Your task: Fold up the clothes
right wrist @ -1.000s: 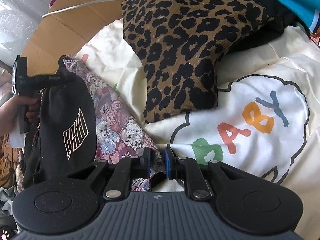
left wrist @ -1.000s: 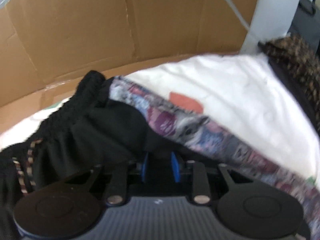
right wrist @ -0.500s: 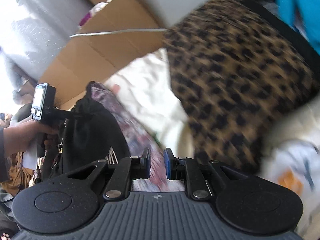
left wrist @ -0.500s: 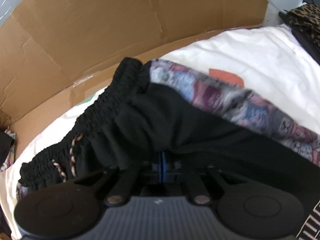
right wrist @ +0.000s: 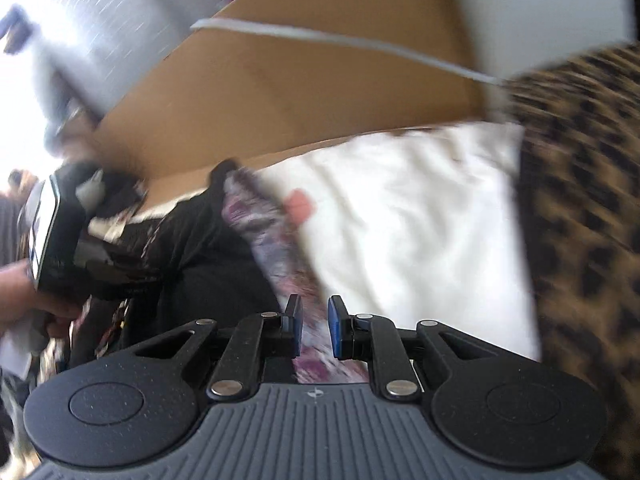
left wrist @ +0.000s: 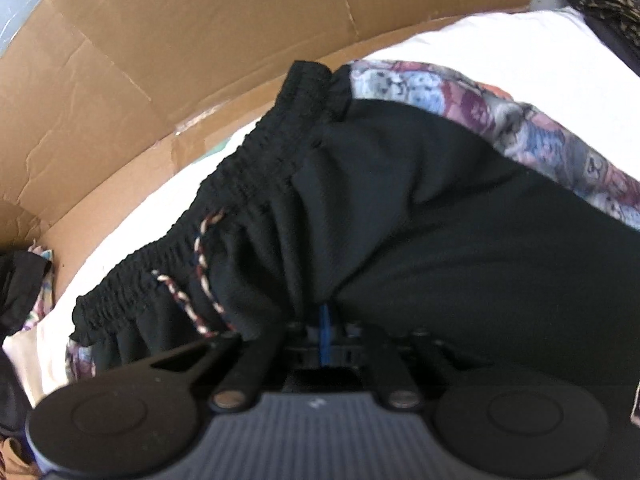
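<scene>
Left gripper point(left wrist: 325, 334) pinches our black elastic-waisted shorts point(left wrist: 400, 208) mid-fold, while our right gripper point(right wrist: 314, 332), parted and empty, should next grab their hem.

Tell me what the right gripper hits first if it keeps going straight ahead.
Probably the patterned cloth lying directly ahead of the right gripper, whose fingers are slightly apart. The white sheet lies just right of that line. The picture is blurred, so depth is uncertain.
</scene>
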